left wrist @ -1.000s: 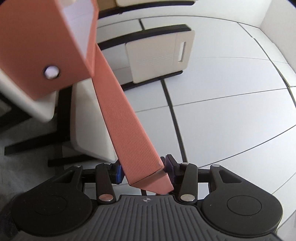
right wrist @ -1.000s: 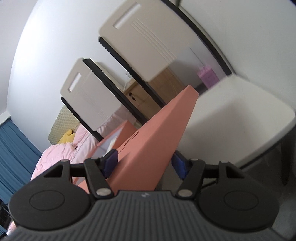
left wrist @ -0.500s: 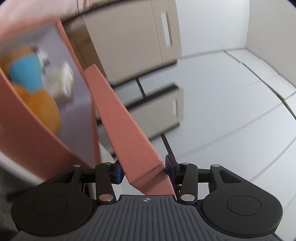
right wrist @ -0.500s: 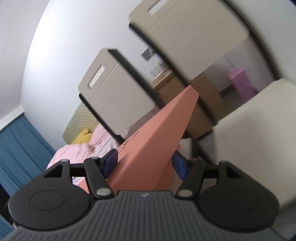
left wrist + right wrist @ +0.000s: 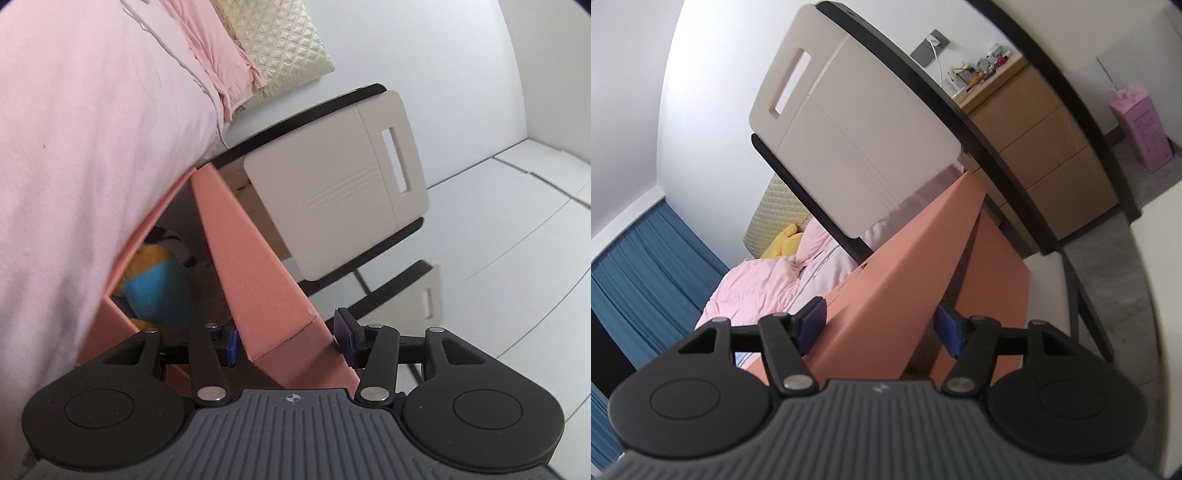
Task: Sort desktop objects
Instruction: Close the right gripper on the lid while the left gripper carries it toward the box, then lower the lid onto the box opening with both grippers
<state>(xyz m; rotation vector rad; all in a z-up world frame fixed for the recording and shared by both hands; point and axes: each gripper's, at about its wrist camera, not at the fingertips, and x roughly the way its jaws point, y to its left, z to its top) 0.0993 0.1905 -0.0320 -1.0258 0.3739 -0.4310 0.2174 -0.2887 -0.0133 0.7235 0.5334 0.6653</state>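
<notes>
Hand-held grippers (image 5: 286, 341) (image 5: 881, 328) clamping box (image 5: 236, 240) rims, chair (image 5: 332, 195) beside.

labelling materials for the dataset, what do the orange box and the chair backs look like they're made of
Orange box: likely cardboard, matte, with fine ribbed lines and a creased, slightly nicked corner. Chair back: seems moulded plastic, smooth cream finish with a cut handle slot, on a dark frame whose material is unclear.

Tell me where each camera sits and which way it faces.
Left wrist: on the left gripper, looking along a wall of the orange box toward a chair, pink bedding and a toy inside the box.
Right wrist: on the right gripper, facing along another box wall toward the chair, a dresser and the bed.
Shared: box, chair, pink bedding.
</notes>
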